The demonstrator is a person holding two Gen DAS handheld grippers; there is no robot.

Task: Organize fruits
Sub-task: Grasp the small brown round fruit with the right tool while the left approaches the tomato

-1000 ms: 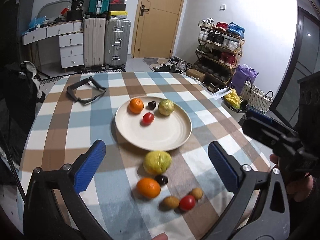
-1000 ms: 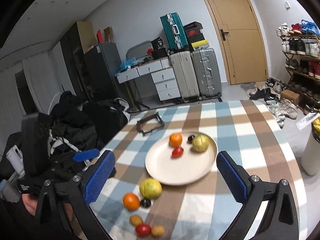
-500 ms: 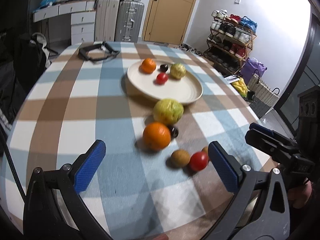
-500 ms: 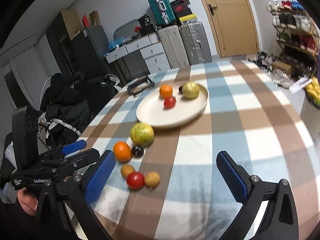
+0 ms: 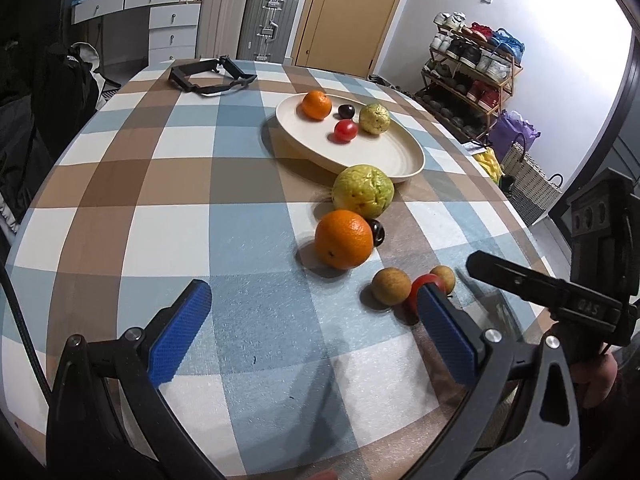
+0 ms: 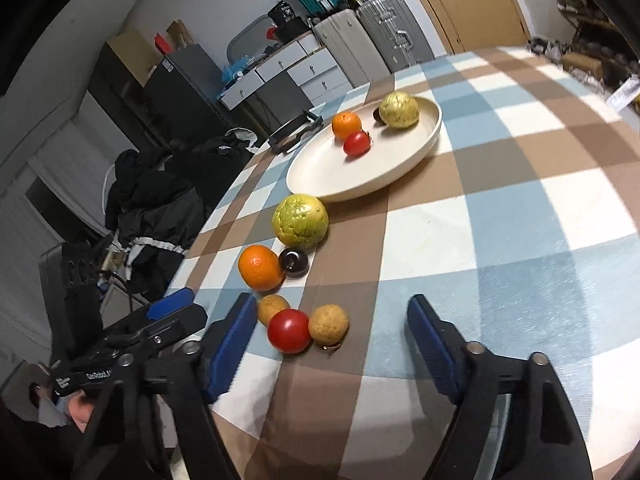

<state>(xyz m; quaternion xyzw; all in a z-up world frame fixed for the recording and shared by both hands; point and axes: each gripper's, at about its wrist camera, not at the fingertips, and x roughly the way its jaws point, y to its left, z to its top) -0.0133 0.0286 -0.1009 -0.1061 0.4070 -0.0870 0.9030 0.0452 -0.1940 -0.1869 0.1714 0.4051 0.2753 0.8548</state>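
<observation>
A cream plate on the checked table holds an orange, a dark plum, a red tomato and a yellow-green fruit. Loose on the cloth lie a large yellow-green fruit, an orange, a dark plum, two brown fruits and a red tomato. My left gripper is open and empty, low over the cloth before the orange. My right gripper is open and empty, its jaws just short of the tomato.
A black strap frame lies at the table's far side. Suitcases, drawers, a shoe rack and a wicker basket stand beyond the table. Dark clothes pile beside its left edge.
Both grippers have dropped lower and moved closer to the loose fruits. The right gripper now sits just before the tomato and brown fruits. No fruit has moved.
</observation>
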